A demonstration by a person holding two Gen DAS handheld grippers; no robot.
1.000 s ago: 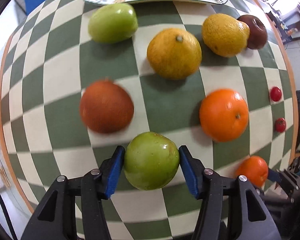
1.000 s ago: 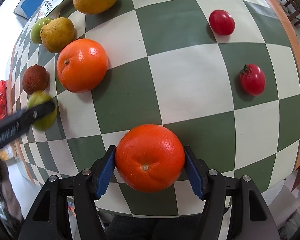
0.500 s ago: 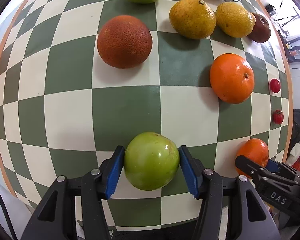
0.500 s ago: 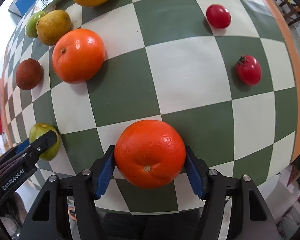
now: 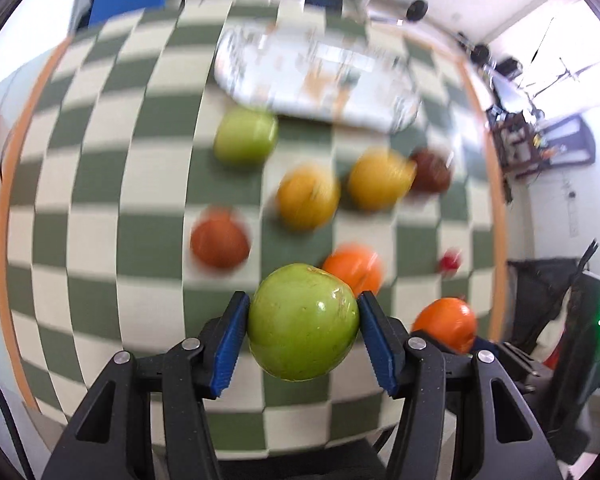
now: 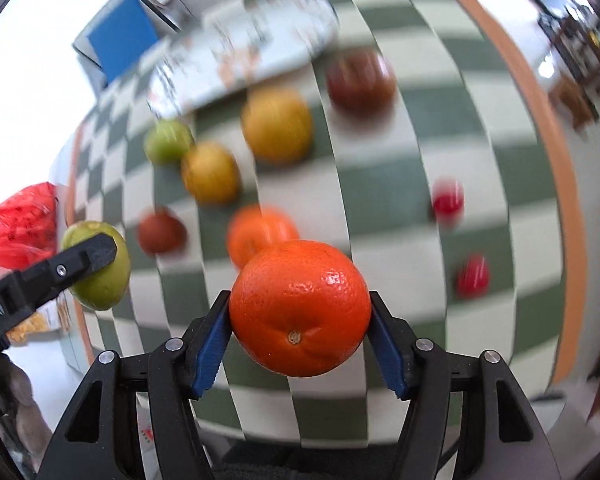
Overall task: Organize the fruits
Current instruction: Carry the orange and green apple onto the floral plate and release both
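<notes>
Left gripper [image 5: 302, 330] clamped on green apple [image 5: 303, 326], blue pads touching both flanks; apple held clear above checkered tablecloth [image 5: 100, 200], near its front edge. Right gripper [image 6: 300, 340] clamped on orange [image 6: 300, 307], navel facing cam, also lifted off cloth. In right wrist view, left tool's finger crosses the apple at far left.

Step in hand, prob: carry both fruits to patterned plate [image 5: 320, 76] at far side of table. To do well: keep squeeze steady, no extra force on apple (smooth skin, likely slippery); travel high enough to pass over the loose fruit; set down inside rim, not on it, release only once fruit rests. Bkgd heavily blurred, so fine detail uncertain.

Around, on cloth btw grippers and plate: second green apple [image 5: 245, 136] just before plate, two yellow-orange citrus [image 5: 308, 196] [image 5: 380, 178], dark red-brown fruit [image 5: 431, 170], rusty-red round fruit [image 5: 219, 240], another orange [image 5: 354, 266], two small red tomatoes [image 6: 447, 200] [image 6: 473, 276]. These sit in the direct path; low pass would knock them rolling. Red plastic bag [image 6: 20, 224] off table at left.
</notes>
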